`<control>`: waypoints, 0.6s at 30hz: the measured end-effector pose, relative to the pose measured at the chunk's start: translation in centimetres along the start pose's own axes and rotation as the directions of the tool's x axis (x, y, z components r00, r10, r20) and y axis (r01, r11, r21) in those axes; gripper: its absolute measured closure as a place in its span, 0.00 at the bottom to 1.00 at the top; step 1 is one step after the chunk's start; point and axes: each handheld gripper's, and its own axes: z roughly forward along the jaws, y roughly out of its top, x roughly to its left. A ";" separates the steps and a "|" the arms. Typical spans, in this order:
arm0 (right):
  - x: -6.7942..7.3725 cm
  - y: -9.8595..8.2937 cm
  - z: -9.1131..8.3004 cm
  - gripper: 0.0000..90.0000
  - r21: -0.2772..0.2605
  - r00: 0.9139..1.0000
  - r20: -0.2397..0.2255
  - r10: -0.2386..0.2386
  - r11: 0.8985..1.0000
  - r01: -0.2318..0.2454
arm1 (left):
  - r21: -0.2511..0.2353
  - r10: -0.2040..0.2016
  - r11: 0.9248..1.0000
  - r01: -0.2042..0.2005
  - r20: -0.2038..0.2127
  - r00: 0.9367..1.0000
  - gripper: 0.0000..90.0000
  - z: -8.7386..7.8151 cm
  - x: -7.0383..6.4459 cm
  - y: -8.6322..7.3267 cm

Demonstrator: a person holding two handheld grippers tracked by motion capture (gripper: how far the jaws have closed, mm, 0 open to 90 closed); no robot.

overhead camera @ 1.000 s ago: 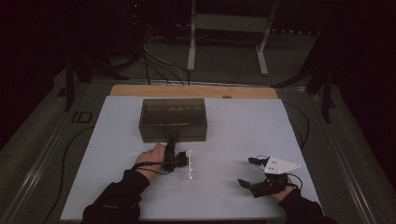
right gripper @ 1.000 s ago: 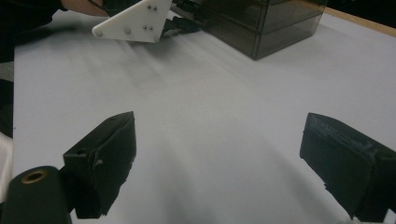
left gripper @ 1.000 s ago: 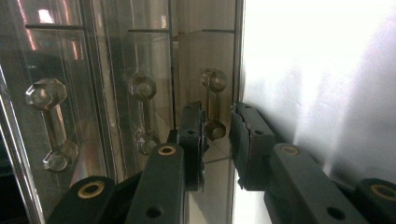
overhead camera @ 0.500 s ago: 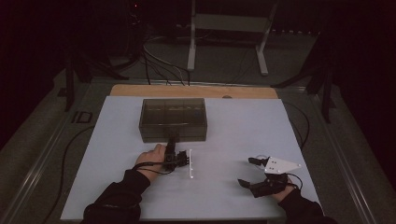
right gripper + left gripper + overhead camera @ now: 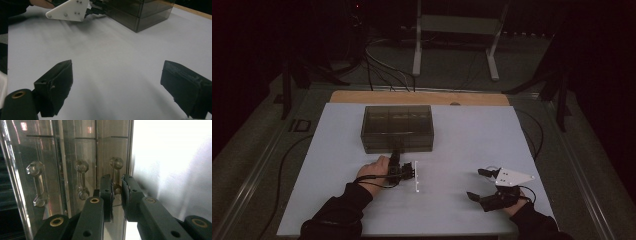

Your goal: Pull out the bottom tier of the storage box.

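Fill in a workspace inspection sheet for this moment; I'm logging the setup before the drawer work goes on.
Surface: white table top, with a wooden strip along its far edge.
Job's things: smoky clear drawer box at centre, with three clear handles across its front; the left gripper's jaws bracket the handle at the edge.
Clutter: nothing seen.
Grippers: left gripper at the box front, jaws nearly closed around that handle; whether they clamp it cannot be told. Right gripper open, empty, low over the table's near right.
Cables: one black cable off the table's left edge, another at the right edge.
Surroundings: dark room, metal stand legs and floor cables behind.
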 end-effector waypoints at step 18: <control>0.0 0.0 0.0 0.12 0.001 1.000 0.001 0.000 1.000 0.000 | -0.019 0.020 1.000 -0.020 0.009 1.000 0.89 -1.7 -0.8 -0.4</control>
